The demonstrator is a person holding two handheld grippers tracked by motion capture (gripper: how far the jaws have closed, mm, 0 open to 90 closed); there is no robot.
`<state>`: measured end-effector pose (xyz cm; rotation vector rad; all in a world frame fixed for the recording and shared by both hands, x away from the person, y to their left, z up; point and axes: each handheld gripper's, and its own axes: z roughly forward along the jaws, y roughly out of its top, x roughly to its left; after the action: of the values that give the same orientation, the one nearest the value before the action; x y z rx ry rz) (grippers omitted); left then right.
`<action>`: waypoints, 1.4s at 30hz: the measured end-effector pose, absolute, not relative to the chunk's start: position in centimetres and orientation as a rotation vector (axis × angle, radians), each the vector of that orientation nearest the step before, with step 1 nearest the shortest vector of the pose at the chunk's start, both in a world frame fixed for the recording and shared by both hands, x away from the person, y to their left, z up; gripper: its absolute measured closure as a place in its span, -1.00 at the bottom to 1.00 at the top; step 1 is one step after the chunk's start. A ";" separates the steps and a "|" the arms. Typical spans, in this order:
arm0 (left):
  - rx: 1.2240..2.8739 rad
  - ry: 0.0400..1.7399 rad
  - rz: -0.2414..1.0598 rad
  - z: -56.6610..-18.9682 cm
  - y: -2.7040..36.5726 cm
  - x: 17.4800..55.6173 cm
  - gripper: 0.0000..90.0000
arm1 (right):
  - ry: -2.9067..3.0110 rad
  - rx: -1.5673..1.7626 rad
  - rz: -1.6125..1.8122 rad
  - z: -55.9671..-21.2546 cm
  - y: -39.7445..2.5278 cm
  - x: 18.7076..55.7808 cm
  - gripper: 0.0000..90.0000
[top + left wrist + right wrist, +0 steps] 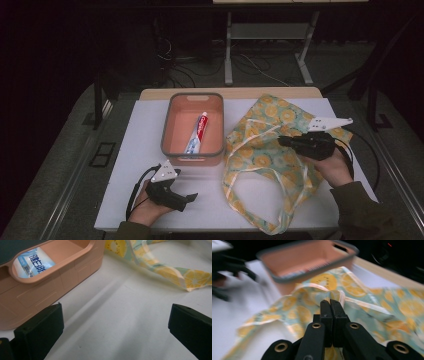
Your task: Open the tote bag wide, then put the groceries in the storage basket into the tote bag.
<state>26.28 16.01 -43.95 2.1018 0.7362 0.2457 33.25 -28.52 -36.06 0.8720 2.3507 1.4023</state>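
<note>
A lemon-print cloth bag (265,145) lies flat on the right half of the white table, its long straps (280,200) looping toward the front edge. My right gripper (281,141) rests on the bag's middle. In the right gripper view my right gripper (331,302) is shut, pinching a raised fold of the bag (372,305). My left gripper (187,200) sits near the front left, and in the left gripper view my left gripper (115,322) stands open over bare table. A strap end (175,275) lies beyond it.
A pink bin (170,125) with a grey rim stands at the table's centre back, with a toothpaste tube (198,132) lying inside. The bin's wall (50,285) is close on my left gripper's left side. Bare white table (140,150) stretches left of the bin.
</note>
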 end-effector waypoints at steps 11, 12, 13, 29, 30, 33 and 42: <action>2.042 0.687 0.248 -41.8 16.2 25.7 -1.00 | 2.328 1.001 1.386 -37.9 -30.5 35.1 0.98; 2.034 0.679 0.247 -41.4 16.2 25.7 -1.00 | 2.328 1.003 1.385 -38.0 -30.5 35.1 0.98; 2.029 0.678 0.246 -41.1 16.2 25.7 -1.00 | 2.327 1.007 1.384 -38.0 -30.6 35.2 0.98; 2.007 0.694 0.244 -36.0 15.3 30.4 -1.00 | 2.339 1.003 1.385 -38.2 -30.3 35.2 0.98; 2.004 0.700 0.248 -35.7 15.1 30.9 -1.00 | 2.338 1.002 1.390 -38.2 -30.3 35.2 0.98; 2.000 0.710 0.270 -34.9 14.5 32.3 -1.00 | 2.337 1.003 1.395 -38.2 -30.3 35.2 0.98; 2.022 0.769 0.338 -34.1 12.1 37.4 -0.97 | 2.336 1.000 1.394 -38.2 -30.3 35.1 0.98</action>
<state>37.44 12.06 -34.09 2.0224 0.7692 0.3385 35.09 -30.34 -38.19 1.0002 2.3356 1.3941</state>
